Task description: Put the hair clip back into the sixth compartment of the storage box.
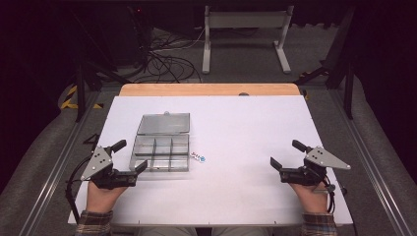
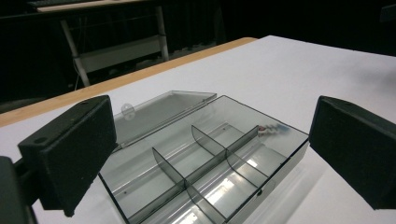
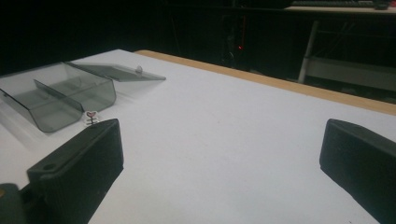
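A white worktop [image 1: 236,137] with a wooden far edge carries a clear, smoke-tinted compartment box [image 1: 161,152], its hinged lid [image 1: 163,123] folded flat onto the surface on the far side. Inner dividers split the box into several compartments, seen at close range in the left gripper view [image 2: 205,158]; what, if anything, lies in them cannot be made out. A small sticker-like item [image 1: 198,157] with red and blue marks lies on the worktop just beside the box's right wall; in the right gripper view it appears next to the box's near corner [image 3: 91,117]. The left gripper [image 1: 129,158], held in the person's left hand [image 1: 101,194], stands with its jaws spread wide at the box's near-left corner, one jaw close against that corner and the other out beyond the left wall; whether it touches cannot be told. The right gripper [image 1: 286,154], held in the right hand [image 1: 310,194], rests well apart from the box near the right side of the worktop, its jaws likewise spread wide over bare surface and holding nothing.
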Tool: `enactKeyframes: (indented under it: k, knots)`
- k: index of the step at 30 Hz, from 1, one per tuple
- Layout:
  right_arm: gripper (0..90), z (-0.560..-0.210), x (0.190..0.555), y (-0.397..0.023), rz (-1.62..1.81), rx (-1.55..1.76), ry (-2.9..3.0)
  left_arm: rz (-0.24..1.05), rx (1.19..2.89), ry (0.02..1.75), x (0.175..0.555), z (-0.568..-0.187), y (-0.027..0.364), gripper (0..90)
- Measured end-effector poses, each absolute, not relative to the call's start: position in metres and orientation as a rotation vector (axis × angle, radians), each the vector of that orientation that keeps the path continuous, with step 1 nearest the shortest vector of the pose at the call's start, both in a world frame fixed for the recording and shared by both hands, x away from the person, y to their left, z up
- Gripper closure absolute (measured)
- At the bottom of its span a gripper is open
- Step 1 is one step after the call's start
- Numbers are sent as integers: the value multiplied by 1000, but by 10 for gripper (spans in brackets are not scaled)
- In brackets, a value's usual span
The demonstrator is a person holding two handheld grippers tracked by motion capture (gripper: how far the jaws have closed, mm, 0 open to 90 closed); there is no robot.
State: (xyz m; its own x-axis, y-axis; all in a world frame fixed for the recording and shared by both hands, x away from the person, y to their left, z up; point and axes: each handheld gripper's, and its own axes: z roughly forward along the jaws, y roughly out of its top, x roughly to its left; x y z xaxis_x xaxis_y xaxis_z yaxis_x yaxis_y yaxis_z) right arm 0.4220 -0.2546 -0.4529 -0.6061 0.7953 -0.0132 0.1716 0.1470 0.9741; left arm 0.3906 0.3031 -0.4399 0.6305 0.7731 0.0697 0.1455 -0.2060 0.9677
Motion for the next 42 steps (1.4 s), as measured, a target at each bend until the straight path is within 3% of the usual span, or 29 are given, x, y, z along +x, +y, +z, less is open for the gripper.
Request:
enactKeyframes:
  k: [24,42]
  knots:
    - [222,-455,438,-208,1378,925,2068,681,1738,760,392,-444,302,15]
    - [248,-454,451,-168,1356,874,2157,690,1739,766,391,-444,303,15]
